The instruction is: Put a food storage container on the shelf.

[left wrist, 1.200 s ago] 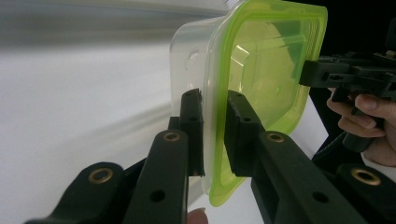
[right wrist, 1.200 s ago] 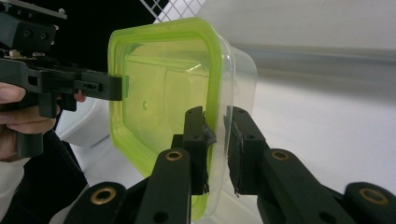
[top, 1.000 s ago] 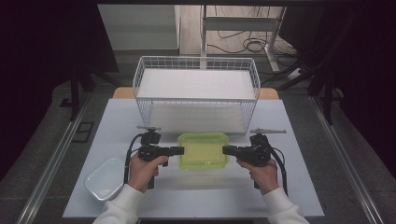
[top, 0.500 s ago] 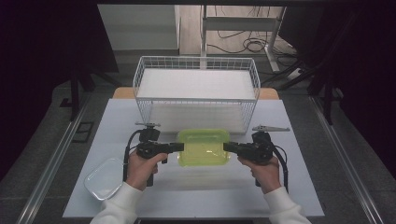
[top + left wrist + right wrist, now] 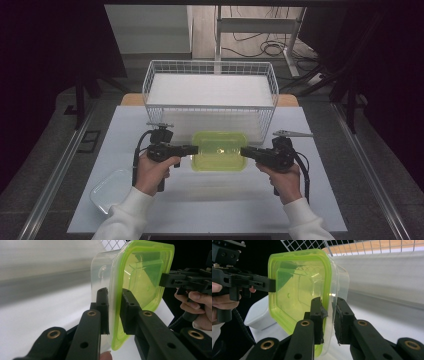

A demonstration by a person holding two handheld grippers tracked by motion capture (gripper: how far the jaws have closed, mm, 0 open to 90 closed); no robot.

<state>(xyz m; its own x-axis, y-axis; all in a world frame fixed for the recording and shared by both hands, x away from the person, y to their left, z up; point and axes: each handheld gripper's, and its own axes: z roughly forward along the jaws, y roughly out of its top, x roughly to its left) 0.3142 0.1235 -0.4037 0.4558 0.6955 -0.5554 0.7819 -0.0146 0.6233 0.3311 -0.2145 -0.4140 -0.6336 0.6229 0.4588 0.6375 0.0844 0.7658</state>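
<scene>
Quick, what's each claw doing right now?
Left claw: shut on the left edge of the green-lidded box.
Right claw: shut on the box's right edge.

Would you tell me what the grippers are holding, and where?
Both hold the green-lidded container: left gripper and right gripper each clamp its rim at opposite ends.

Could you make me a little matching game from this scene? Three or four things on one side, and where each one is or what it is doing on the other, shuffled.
Things:
1. green-lidded container
2. wire basket
3. clear tub
4. left gripper

Places or states:
A. at the table's far side
B. near the left forearm
C. clamped on the lid's edge
D. between the two grippers

Pairs: 1-D, 2-A, 3-B, 4-C
</scene>
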